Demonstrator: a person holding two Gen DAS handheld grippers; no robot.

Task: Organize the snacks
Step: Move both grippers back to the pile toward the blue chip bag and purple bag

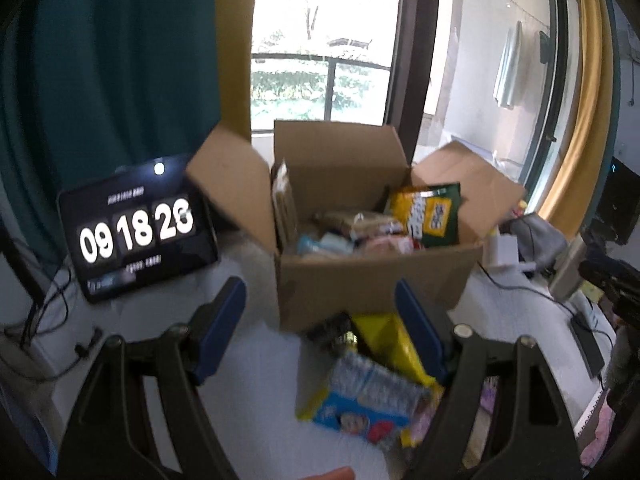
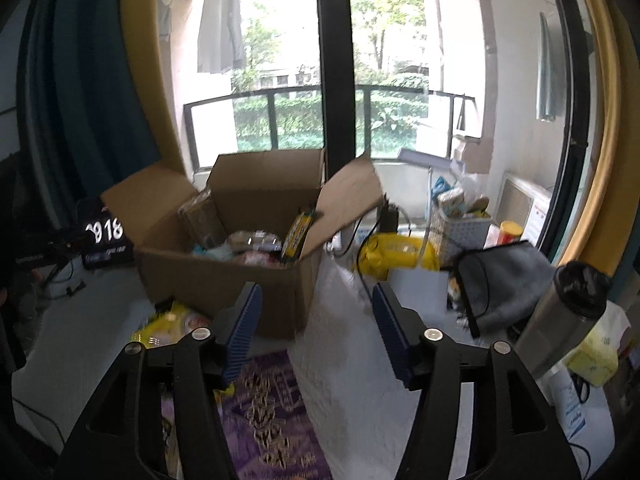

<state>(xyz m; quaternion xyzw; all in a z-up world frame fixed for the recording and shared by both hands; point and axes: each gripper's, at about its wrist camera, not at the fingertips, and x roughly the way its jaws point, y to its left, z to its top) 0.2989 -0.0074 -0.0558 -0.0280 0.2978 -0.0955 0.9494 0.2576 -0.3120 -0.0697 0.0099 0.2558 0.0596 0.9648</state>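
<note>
An open cardboard box (image 1: 360, 284) stands on the white table, holding several snack packets, among them a yellow-and-green one (image 1: 428, 212). In front of it lie a yellow packet (image 1: 388, 344) and a blue-and-white packet (image 1: 372, 400). My left gripper (image 1: 318, 296) hovers open before the box's front wall, with nothing between its blue pads. In the right wrist view the same box (image 2: 208, 276) sits ahead to the left. My right gripper (image 2: 316, 292) is open and empty near the box's right corner, above a purple packet (image 2: 272, 408). A yellow packet (image 2: 168, 324) lies left of it.
A tablet showing a clock (image 1: 136, 232) leans left of the box, with cables beside it. Right of the box are a yellow bag (image 2: 396, 256), a white basket (image 2: 460, 228), a grey pouch (image 2: 504, 288) and a steel tumbler (image 2: 568, 316). A window stands behind.
</note>
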